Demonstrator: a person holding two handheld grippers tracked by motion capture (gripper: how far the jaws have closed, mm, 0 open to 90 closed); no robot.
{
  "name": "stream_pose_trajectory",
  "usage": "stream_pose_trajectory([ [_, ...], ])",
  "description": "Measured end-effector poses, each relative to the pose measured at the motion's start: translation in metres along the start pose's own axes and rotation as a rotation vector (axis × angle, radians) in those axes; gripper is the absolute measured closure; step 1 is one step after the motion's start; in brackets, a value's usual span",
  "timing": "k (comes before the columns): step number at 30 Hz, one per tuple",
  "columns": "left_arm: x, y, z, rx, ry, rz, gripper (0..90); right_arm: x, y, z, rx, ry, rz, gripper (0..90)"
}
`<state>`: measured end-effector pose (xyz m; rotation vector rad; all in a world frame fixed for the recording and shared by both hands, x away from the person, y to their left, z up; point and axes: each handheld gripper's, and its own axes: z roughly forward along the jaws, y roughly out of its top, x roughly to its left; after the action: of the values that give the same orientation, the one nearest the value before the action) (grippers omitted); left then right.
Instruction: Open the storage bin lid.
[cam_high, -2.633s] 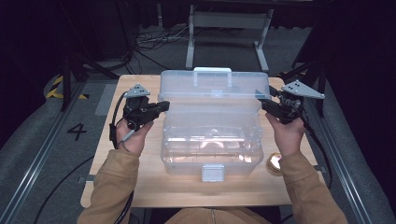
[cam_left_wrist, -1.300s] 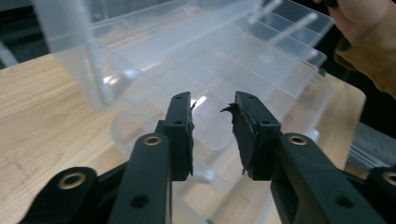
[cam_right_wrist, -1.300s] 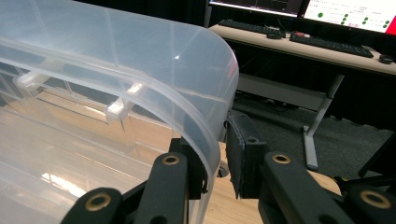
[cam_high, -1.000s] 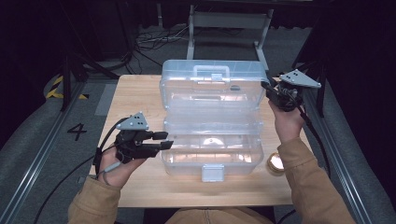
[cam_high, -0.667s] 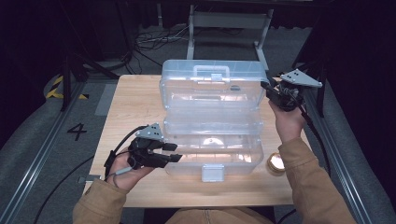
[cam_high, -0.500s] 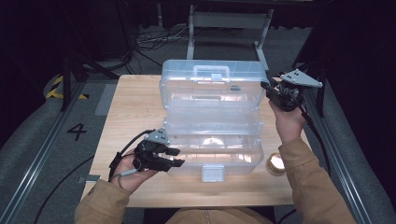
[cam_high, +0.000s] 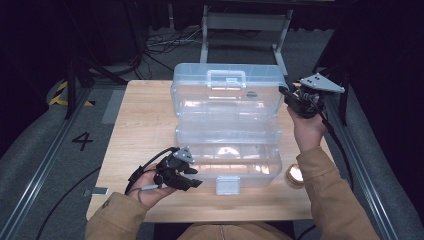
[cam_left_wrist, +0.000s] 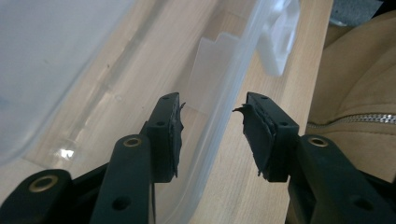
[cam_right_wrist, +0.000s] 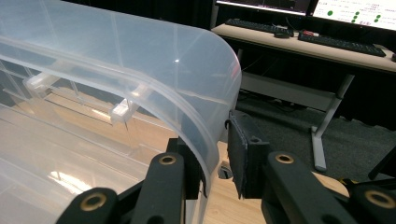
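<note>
- At the counter's (cam_high: 135, 125) near left, the high view shows the left tool (cam_high: 192, 181) lying in a hand just beside the front left corner of the clear plastic toolbox base (cam_high: 227, 162).
- Closer in, the left tool's (cam_left_wrist: 212, 133) own view shows what the high view cannot: its jaws stand apart with the base's front rim (cam_left_wrist: 224, 126) running between them, the pads not pressing on it, and they have just been closing a little. The white latch (cam_left_wrist: 279, 39) sits farther along that wall.
- Midway, the lid (cam_high: 227, 95) stands raised behind the base, handle (cam_high: 226, 78) on top.
- Near the front right corner lies a tape roll (cam_high: 295, 175).
- Rightmost, the right tool (cam_high: 292, 102) is clamped on the lid's end; its own view (cam_right_wrist: 217, 158) shows the curved wall (cam_right_wrist: 196, 93) pinched between the pads.
</note>
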<state>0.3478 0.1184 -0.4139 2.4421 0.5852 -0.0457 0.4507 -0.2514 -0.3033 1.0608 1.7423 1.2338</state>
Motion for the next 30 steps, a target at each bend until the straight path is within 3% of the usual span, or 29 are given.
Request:
stream_pose_trajectory([
  [5, 0.001, -0.001, 0.001, 0.000, 0.006, -0.006, 63.0, 0.000, 0.000, 0.001, -0.001, -0.006, -0.002, 76.0],
  [8, 0.003, -0.003, 0.001, -0.008, 0.006, -0.009, 71.8, 0.000, 0.000, 0.003, -0.004, -0.008, 0.003, 76.4],
  [14, 0.004, -0.005, 0.000, -0.029, -0.008, -0.016, 72.8, -0.001, 0.000, 0.006, -0.004, -0.017, -0.002, 77.4],
  [18, 0.003, -0.006, 0.001, -0.039, 0.001, -0.008, 72.6, -0.002, 0.002, 0.008, -0.007, -0.023, -0.010, 77.6],
  [22, 0.002, -0.007, 0.001, -0.046, 0.008, -0.001, 72.2, 0.002, 0.006, 0.013, -0.003, -0.059, -0.034, 78.7],
  [26, 0.002, -0.008, 0.001, -0.062, 0.013, 0.005, 71.8, 0.000, 0.008, 0.018, 0.004, -0.063, -0.023, 79.3],
  [30, -0.002, -0.011, 0.002, -0.092, 0.059, 0.045, 70.7, -0.001, 0.008, 0.022, 0.009, -0.077, -0.020, 82.3],
])
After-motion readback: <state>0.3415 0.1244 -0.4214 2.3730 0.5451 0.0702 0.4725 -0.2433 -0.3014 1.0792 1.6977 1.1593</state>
